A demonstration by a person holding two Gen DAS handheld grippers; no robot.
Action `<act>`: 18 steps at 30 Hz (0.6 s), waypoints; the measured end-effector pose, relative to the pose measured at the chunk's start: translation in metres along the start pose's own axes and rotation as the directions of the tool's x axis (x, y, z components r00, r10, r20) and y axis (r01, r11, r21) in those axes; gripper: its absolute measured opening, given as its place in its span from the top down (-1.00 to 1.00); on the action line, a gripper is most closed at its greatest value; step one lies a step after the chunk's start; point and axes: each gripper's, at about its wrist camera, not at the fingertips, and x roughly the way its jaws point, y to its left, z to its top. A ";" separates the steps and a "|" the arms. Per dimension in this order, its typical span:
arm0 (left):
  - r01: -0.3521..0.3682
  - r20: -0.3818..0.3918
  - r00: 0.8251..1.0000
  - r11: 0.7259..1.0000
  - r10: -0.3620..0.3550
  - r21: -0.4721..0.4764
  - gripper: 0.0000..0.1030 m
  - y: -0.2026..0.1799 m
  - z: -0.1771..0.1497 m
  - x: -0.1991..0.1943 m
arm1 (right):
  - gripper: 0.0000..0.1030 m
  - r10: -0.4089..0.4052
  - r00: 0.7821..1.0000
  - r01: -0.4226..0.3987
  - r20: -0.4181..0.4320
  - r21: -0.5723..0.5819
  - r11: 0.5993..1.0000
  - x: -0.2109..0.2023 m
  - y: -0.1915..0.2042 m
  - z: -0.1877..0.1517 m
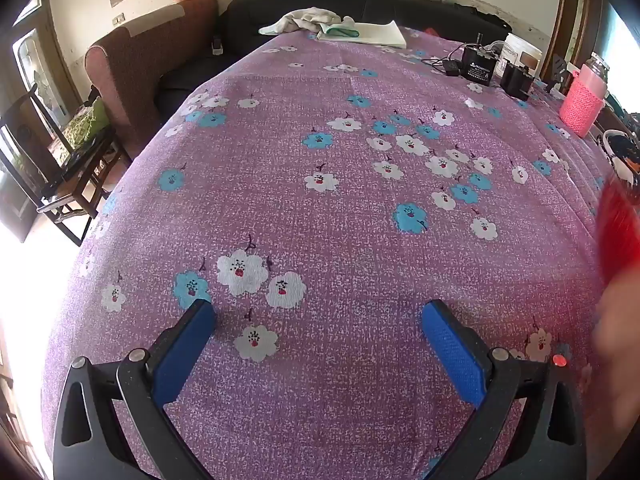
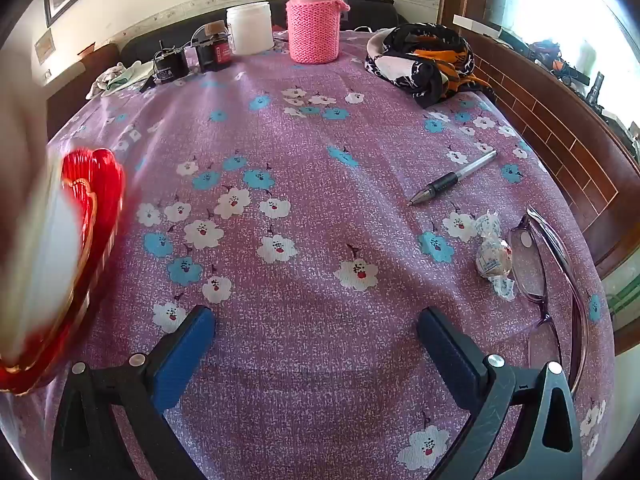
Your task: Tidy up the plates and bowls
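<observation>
A red ribbed dish with a gold rim (image 2: 100, 200) shows blurred at the left edge of the right wrist view, with a white blurred shape (image 2: 52, 248) in front of it. The same red dish (image 1: 618, 236) appears as a blur at the right edge of the left wrist view. My left gripper (image 1: 318, 314) hangs open over the purple flowered tablecloth (image 1: 320, 160), nothing between its blue pads. My right gripper (image 2: 316, 322) is likewise open above bare cloth. The dish lies left of the right gripper and right of the left one.
On the right side lie a pen (image 2: 452, 178), a wrapped sweet (image 2: 494, 258) and glasses (image 2: 536, 264). At the far edge stand a pink knit-covered flask (image 2: 314, 20), a white jar (image 2: 250, 28), black batteries (image 2: 172, 64) and a patterned scarf (image 2: 424, 56). Papers (image 1: 368, 32) lie far away.
</observation>
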 end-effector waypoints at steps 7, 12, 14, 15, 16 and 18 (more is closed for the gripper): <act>0.000 -0.001 1.000 1.000 0.000 0.000 -1.00 0.000 0.000 0.000 | -0.99 0.001 1.000 -0.001 -0.003 0.000 1.000 -0.002 0.000 0.000; -0.001 0.000 1.000 1.000 0.001 0.000 -1.00 0.000 0.000 0.000 | -0.99 0.002 1.000 -0.002 -0.007 0.001 1.000 0.000 0.000 0.000; -0.001 -0.001 1.000 1.000 0.001 0.000 -1.00 0.000 0.000 0.000 | -0.99 0.002 1.000 -0.002 -0.007 0.001 1.000 0.000 0.000 0.000; 0.000 -0.001 1.000 1.000 0.000 0.000 -1.00 0.000 0.000 0.000 | -0.99 0.002 1.000 -0.002 -0.007 0.001 1.000 0.000 0.000 0.000; 0.000 -0.001 1.000 1.000 0.000 0.000 -1.00 0.000 0.000 0.000 | -0.99 0.001 1.000 -0.001 -0.007 0.001 1.000 0.000 0.000 0.000; 0.000 -0.001 1.000 1.000 0.000 0.000 -1.00 0.000 0.000 0.000 | -0.99 0.002 1.000 -0.002 -0.007 0.001 1.000 0.000 0.000 0.000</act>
